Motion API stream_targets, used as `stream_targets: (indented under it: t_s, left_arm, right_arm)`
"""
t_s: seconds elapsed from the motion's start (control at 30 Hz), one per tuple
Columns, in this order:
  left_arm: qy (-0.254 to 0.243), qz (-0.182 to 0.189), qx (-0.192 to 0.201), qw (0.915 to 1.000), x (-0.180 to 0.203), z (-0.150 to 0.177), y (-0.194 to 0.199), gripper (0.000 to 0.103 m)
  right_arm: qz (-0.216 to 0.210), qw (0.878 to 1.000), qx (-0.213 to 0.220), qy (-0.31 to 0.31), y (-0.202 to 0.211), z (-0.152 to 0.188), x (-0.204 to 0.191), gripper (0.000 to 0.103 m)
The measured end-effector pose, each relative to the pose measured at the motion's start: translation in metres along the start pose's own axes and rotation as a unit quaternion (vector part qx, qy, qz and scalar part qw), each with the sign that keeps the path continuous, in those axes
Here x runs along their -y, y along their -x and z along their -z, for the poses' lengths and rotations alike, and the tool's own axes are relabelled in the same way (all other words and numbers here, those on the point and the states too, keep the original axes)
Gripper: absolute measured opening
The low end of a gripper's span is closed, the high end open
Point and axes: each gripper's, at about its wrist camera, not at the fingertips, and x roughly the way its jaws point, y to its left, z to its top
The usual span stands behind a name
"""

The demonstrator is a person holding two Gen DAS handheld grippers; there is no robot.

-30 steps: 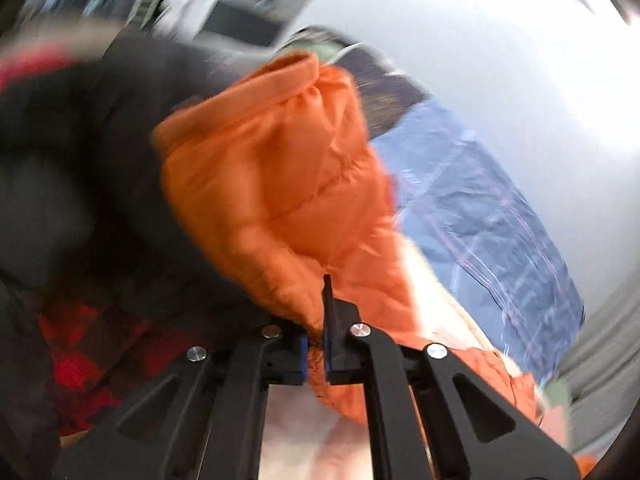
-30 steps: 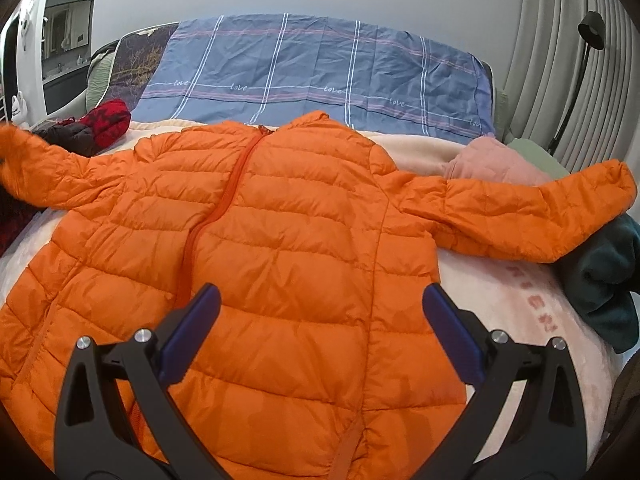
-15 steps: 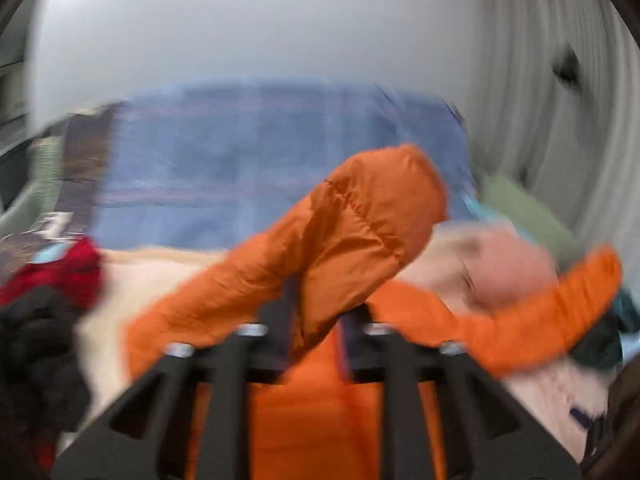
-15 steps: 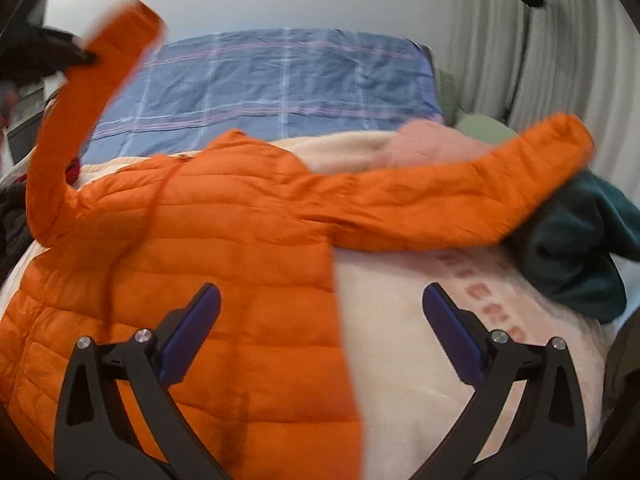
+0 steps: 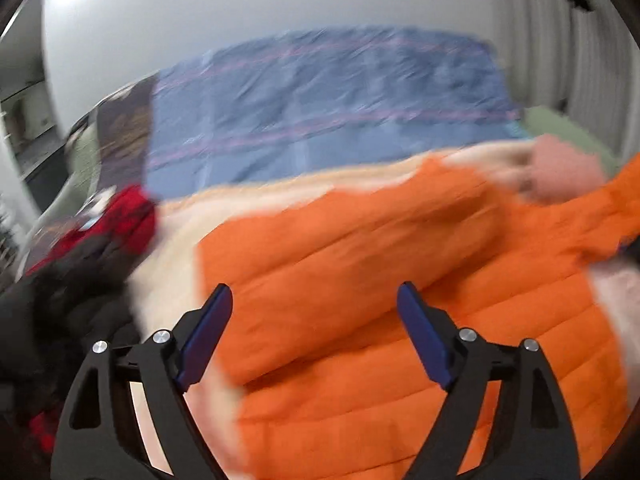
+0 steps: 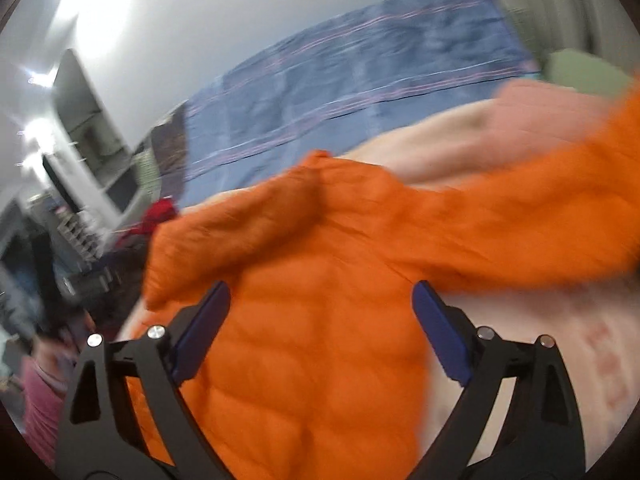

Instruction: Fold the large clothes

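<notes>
An orange puffer jacket [image 5: 400, 300] lies on a cream blanket [image 5: 172, 280] on the bed. Its left sleeve lies folded across the body, and its other sleeve stretches out to the right [image 6: 540, 216]. My left gripper [image 5: 314, 336] is open and empty just above the folded sleeve. My right gripper [image 6: 320, 332] is open and empty above the jacket's body [image 6: 320, 360]. Both views are blurred by motion.
A blue checked pillow [image 5: 328, 112] stands at the head of the bed. Red and black clothes [image 5: 100, 248] are piled at the left. A pink garment [image 5: 560, 168] and a green one [image 6: 580, 68] lie at the right. A pink sleeve [image 6: 40, 392] shows bottom left.
My left gripper carried the sleeve up and over the jacket, then opened and let it drop across the body. My right gripper stayed open and swung over the jacket.
</notes>
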Motion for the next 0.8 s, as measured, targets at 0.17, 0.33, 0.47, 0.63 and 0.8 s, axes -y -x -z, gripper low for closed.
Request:
stream_targets:
  t_s: [0.17, 0.33, 0.47, 0.63, 0.8]
  left_arm:
    - [0.055, -0.055, -0.068, 0.9946, -0.062, 0.025, -0.041, 0.084]
    - [0.11, -0.039, -0.068, 0.9908, -0.098, 0.019, -0.053, 0.078]
    - [0.129, -0.012, -0.06, 0.9898, -0.106, 0.012, -0.05, 0.048]
    - [0.141, 0.018, -0.032, 0.9893, -0.097, -0.005, -0.048, 0.046]
    - [0.119, 0.061, -0.066, 0.9888, -0.053, -0.017, -0.085, 0.046]
  right_arm:
    - [-0.023, 0.999, -0.044, -0.011, -0.096, -0.061, -0.013, 0.093]
    - [-0.065, 0.988, -0.105, -0.097, -0.175, -0.085, -0.007, 0.016]
    - [-0.064, 0.991, -0.09, -0.08, -0.149, -0.087, -0.027, 0.007]
    - [0.05, 0.998, -0.038, -0.032, -0.071, -0.093, -0.024, 0.009]
    - [0.158, 0.978, -0.131, -0.034, -0.099, -0.061, 0.025, 0.049]
